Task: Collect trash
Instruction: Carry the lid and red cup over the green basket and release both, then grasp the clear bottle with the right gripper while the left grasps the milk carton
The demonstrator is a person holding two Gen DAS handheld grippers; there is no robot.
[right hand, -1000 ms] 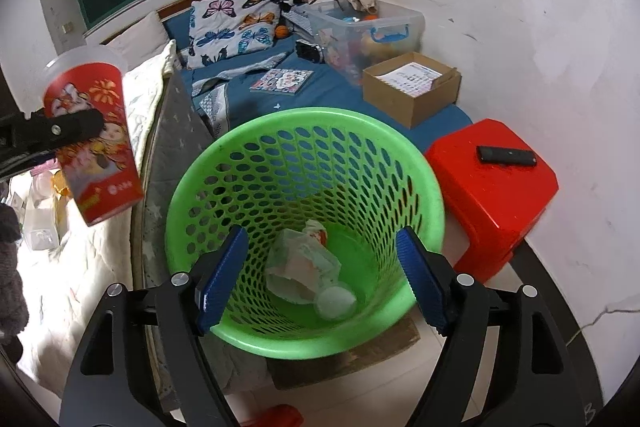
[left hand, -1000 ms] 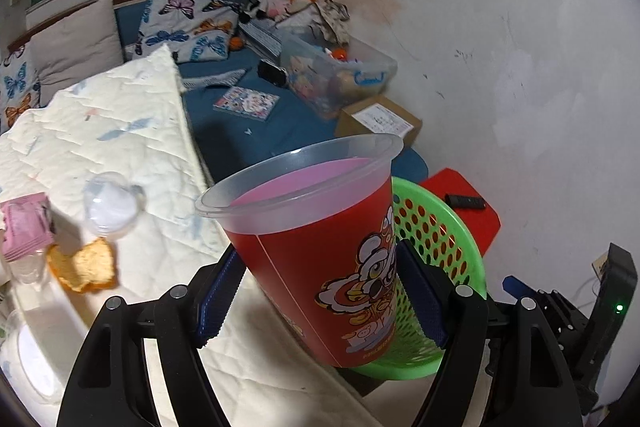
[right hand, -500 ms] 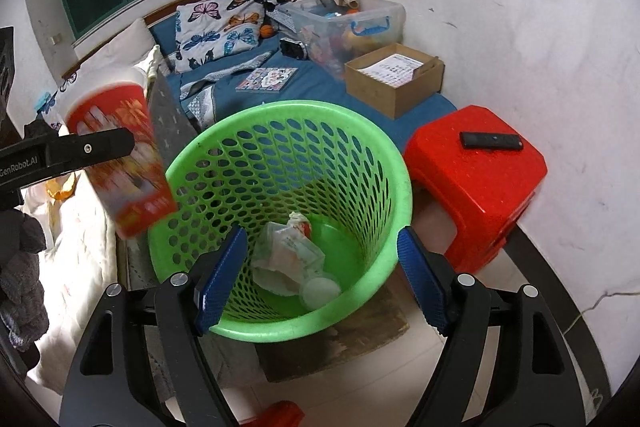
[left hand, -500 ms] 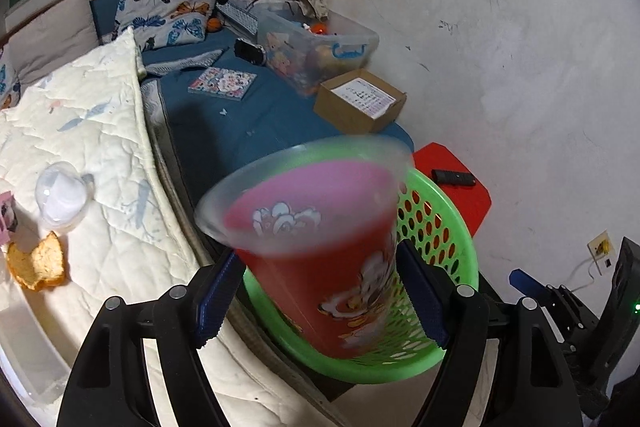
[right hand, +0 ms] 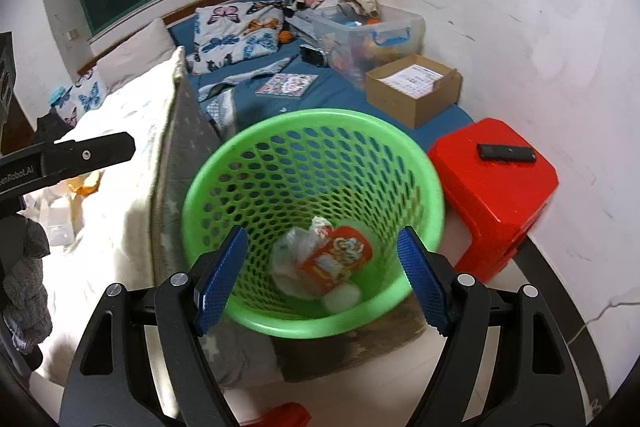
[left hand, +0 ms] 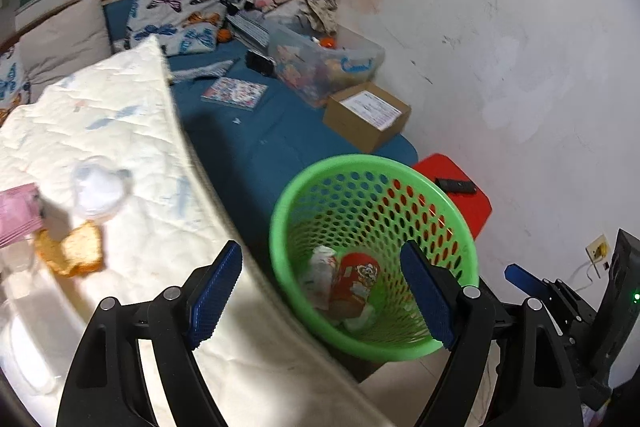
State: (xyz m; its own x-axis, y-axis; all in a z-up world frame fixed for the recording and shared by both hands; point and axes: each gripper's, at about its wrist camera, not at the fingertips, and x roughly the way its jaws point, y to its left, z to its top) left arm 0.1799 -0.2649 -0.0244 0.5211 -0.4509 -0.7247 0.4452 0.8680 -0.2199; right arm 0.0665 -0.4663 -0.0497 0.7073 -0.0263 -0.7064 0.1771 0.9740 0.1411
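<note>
The green basket (right hand: 248,163) looks like smooth, slightly glossy moulded plastic pierced with rows of holes, and the red cup (right hand: 338,257) lying inside it has a shiny printed skin beside crumpled white paper or film (right hand: 294,263) with a soft, wrinkled surface. The red stool (right hand: 496,187) is glossy hard plastic, the brown box (right hand: 416,99) is matt corrugated cardboard, and the quilt (left hand: 120,131) is stitched cream cloth with a soft matt finish. Both the left gripper (left hand: 320,295) and the right gripper (right hand: 320,275) show matt black plastic arms with small metal screw heads and blue pads (right hand: 222,277) with a rough, finely knurled rubbery face.
</note>
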